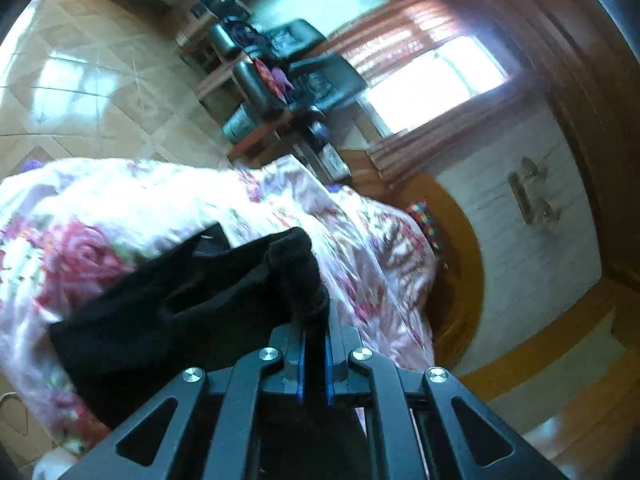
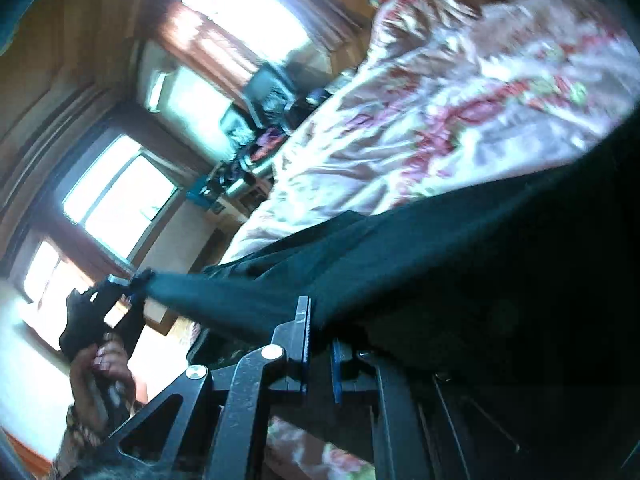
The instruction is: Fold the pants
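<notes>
Left wrist view: the left gripper (image 1: 314,320) has its jaws clenched on a bunched edge of the black pants (image 1: 168,308), lifted over the floral bedspread (image 1: 120,200). The right gripper (image 2: 320,340) likewise pinches the pants (stretched taut between both), the person's left hand (image 2: 100,376) far left.

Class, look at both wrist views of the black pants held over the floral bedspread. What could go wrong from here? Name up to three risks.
1. The left gripper pinches only a small bunched tip of the black pants, so the cloth might slip out.
2. The pants sag between the left gripper and the right gripper, so the fold may land creased on the floral bedspread.
3. Both views are blurred, suggesting fast motion that could spoil alignment.
</notes>
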### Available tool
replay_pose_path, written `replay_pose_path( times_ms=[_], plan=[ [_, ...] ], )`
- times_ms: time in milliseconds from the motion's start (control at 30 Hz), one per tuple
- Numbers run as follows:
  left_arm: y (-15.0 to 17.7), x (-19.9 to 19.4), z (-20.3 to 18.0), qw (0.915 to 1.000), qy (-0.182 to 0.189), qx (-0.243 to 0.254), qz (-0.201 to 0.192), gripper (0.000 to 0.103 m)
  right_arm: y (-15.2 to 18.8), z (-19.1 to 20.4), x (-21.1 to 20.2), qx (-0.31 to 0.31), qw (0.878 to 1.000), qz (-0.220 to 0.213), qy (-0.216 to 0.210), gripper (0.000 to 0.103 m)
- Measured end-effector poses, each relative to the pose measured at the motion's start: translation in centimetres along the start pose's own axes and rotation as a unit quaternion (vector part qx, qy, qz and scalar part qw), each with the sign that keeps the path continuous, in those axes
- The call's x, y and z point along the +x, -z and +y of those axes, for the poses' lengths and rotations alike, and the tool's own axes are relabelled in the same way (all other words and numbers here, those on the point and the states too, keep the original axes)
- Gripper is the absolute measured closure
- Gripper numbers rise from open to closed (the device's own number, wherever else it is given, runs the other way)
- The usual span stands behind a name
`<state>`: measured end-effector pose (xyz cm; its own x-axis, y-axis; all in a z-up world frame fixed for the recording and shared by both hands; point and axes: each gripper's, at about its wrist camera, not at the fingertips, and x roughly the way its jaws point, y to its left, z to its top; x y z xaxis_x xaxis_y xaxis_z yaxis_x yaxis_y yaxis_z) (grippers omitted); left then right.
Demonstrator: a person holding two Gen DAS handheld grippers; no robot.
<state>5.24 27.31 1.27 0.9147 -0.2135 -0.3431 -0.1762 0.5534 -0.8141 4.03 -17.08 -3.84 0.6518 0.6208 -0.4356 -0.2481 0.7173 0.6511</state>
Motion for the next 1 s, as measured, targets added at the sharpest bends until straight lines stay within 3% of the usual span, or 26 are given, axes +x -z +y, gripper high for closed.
replay_pose_path(
  times_ms=[133,233,333,400,433,467,533,767,933,1000],
  plan=[
    [2.4,1.0,5.5,0.9939,-0.101,-0.036,0.026,0.097,2.7,-1.8,2.6,0.006,0.998,0.057,0.023,0.095],
    [4.3,1.5,9.7,0.9856,-0.138,-0.09,0.039,0.097,5.0,-3.9,4.2,0.029,0.994,0.102,0.034,0.095],
    [4.8,1.7,10.4,0.9846,-0.139,-0.101,0.033,0.095,5.6,-4.4,4.5,0.016,0.994,0.104,0.034,0.095],
    [5.2,1.9,9.3,0.9858,-0.15,-0.068,0.031,0.093,5.2,-4.3,4.2,0.01,0.994,0.102,0.031,0.094],
    [5.5,1.9,8.8,0.9865,-0.153,-0.052,0.03,0.084,5.1,-4.4,3.9,0.016,0.994,0.101,0.027,0.091],
    [5.9,2.0,8.5,0.9887,-0.141,-0.041,0.03,0.07,4.9,-4.8,3.8,0.025,0.994,0.1,0.028,0.082],
    [6.4,2.0,8.4,0.9906,-0.122,-0.048,0.038,0.064,4.3,-5.5,2.6,0.042,0.995,0.088,0.032,0.076],
    [6.8,1.9,8.5,0.9897,-0.122,-0.055,0.049,0.066,2.9,-9.3,-4.1,0.086,0.993,0.033,0.076,0.07],
    [6.3,2.2,9.0,0.9885,-0.121,-0.078,0.046,0.073,2.1,-13.6,-10.8,0.165,0.98,-0.028,0.111,0.066],
    [6.3,2.2,8.8,0.9888,-0.122,-0.074,0.045,0.072,1.9,-14.8,-13.7,0.174,0.974,-0.056,0.134,0.058]
  ],
)
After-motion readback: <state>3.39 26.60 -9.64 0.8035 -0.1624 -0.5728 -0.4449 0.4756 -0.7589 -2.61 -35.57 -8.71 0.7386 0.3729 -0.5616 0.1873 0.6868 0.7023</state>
